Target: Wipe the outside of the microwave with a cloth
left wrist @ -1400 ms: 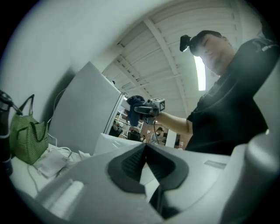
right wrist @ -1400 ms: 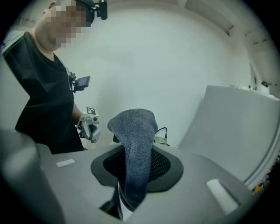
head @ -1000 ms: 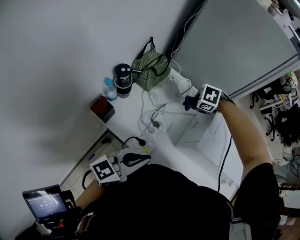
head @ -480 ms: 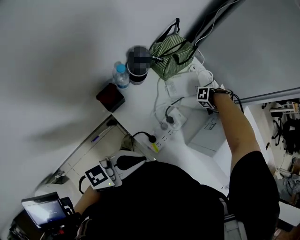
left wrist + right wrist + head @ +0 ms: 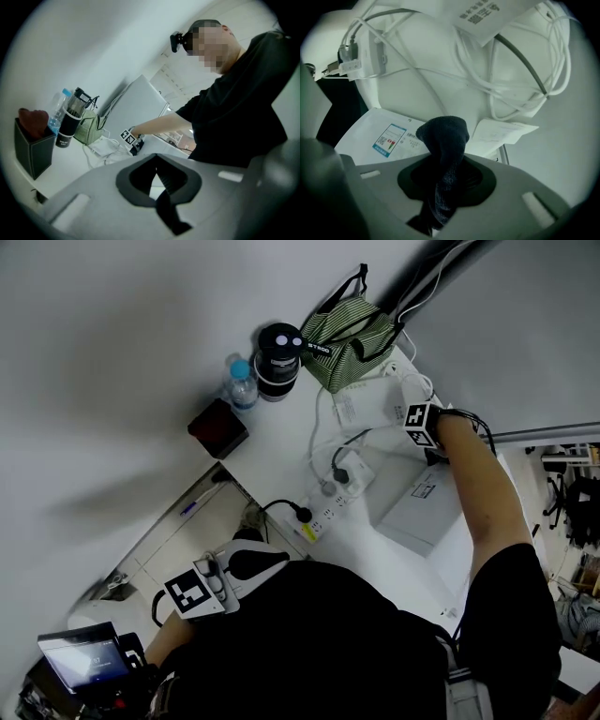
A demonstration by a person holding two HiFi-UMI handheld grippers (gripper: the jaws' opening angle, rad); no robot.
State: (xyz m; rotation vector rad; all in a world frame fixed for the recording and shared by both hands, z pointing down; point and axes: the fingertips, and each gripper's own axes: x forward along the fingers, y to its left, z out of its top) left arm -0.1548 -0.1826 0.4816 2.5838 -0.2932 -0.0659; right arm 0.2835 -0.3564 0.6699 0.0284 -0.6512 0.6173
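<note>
My right gripper (image 5: 424,434) is stretched out over the white microwave (image 5: 412,512), near the cables at its back. It is shut on a dark blue cloth (image 5: 443,136), which bunches up between the jaws in the right gripper view (image 5: 440,157). The cloth hangs just above the microwave's white top, beside a printed label (image 5: 389,138); whether it touches, I cannot tell. My left gripper (image 5: 262,561) stays low by my body, off the counter's edge. It is shut with nothing in it (image 5: 159,176).
At the back of the white counter (image 5: 281,451) stand a green striped bag (image 5: 347,334), a black tumbler (image 5: 278,351), a water bottle (image 5: 242,385) and a dark red box (image 5: 217,427). A power strip (image 5: 323,507) and white cables (image 5: 375,399) lie beside the microwave.
The right gripper with the cloth has shifted slightly further back and right over the microwave. The left gripper has stayed by my body.
</note>
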